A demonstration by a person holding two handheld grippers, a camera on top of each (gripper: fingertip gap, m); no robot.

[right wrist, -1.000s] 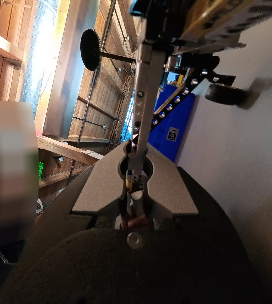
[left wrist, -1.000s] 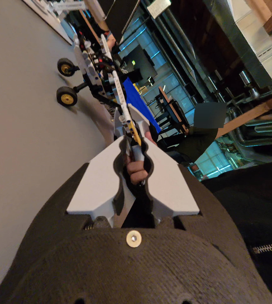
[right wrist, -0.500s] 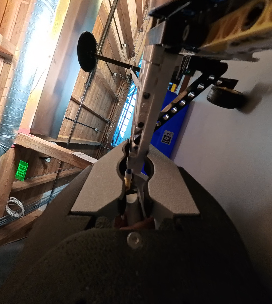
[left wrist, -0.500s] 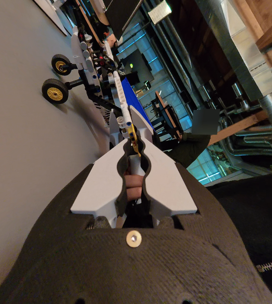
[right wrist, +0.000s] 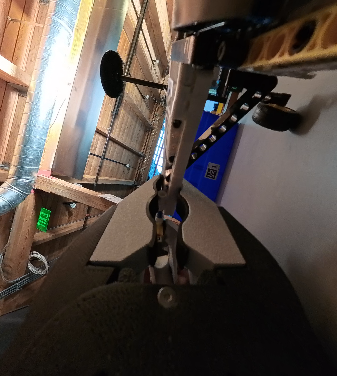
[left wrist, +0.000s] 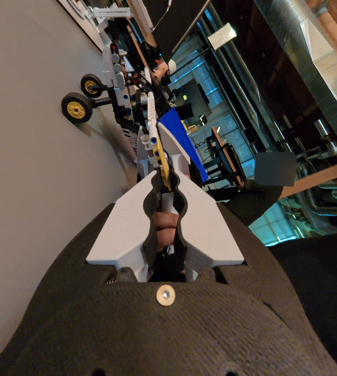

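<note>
Compared with a second ago, the left gripper [left wrist: 164, 175] has narrowed, now pinching the thin yellow plastic beam [left wrist: 162, 162]. The right gripper [right wrist: 169, 189] stays clamped on the grey perforated plastic beam [right wrist: 181, 122]. The blue plastic bin's [right wrist: 214, 162] contents are hidden.

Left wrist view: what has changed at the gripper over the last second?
The left gripper closed from a loose gap onto the yellow beam at the end of the white beam. The right gripper stays clamped on the grey beam; the wheeled model stays on the table.
</note>
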